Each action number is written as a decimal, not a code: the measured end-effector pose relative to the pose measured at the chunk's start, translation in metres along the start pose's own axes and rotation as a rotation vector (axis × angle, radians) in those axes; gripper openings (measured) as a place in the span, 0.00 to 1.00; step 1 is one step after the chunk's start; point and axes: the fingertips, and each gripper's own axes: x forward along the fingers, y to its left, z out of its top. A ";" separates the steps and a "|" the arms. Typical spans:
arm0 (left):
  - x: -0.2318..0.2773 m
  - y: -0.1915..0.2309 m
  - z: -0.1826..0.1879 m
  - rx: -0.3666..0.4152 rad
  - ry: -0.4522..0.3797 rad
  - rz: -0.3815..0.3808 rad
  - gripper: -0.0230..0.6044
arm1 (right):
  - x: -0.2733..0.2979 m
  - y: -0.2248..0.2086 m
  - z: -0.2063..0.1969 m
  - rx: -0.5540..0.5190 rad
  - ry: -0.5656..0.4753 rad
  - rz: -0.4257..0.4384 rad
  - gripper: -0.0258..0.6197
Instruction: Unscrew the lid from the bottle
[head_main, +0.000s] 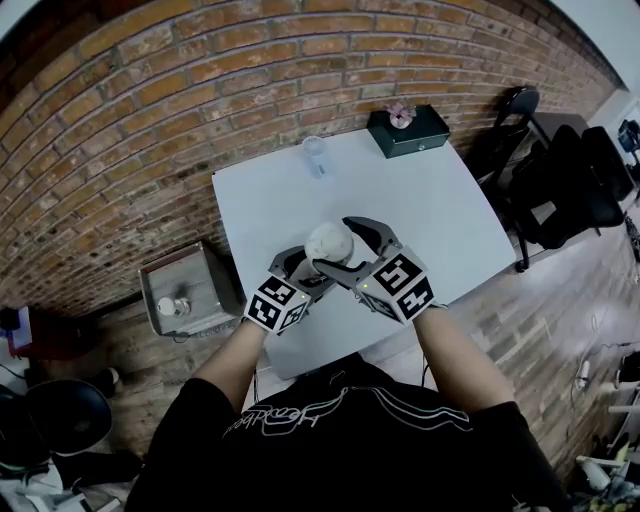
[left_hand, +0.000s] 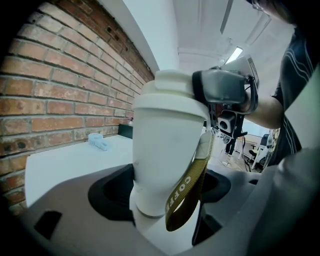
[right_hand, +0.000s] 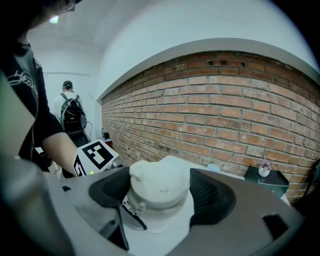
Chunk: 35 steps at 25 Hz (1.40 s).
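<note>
Above the white desk (head_main: 400, 215), toward its near edge, the white bottle (left_hand: 165, 150) is held off the surface. The left gripper (left_hand: 160, 197) is clamped on its body. The right gripper (right_hand: 160, 192) grips the lid (right_hand: 157, 177). An olive strap (left_hand: 187, 192) dangles beside the bottle.

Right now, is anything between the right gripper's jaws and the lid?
Nothing visible: the lid sits directly between the pads of the right gripper, which look to touch both its sides. The strap hangs lower, beside the bottle that the left gripper holds.
</note>
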 end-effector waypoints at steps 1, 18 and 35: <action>0.000 0.000 0.000 0.004 0.002 -0.002 0.63 | 0.000 0.000 0.000 -0.004 0.000 0.018 0.61; -0.004 -0.003 -0.002 0.016 0.045 -0.027 0.62 | -0.001 0.012 -0.002 -0.267 0.070 0.556 0.60; -0.003 0.000 -0.002 0.012 0.060 -0.016 0.62 | -0.002 0.012 -0.003 -0.449 0.100 0.913 0.61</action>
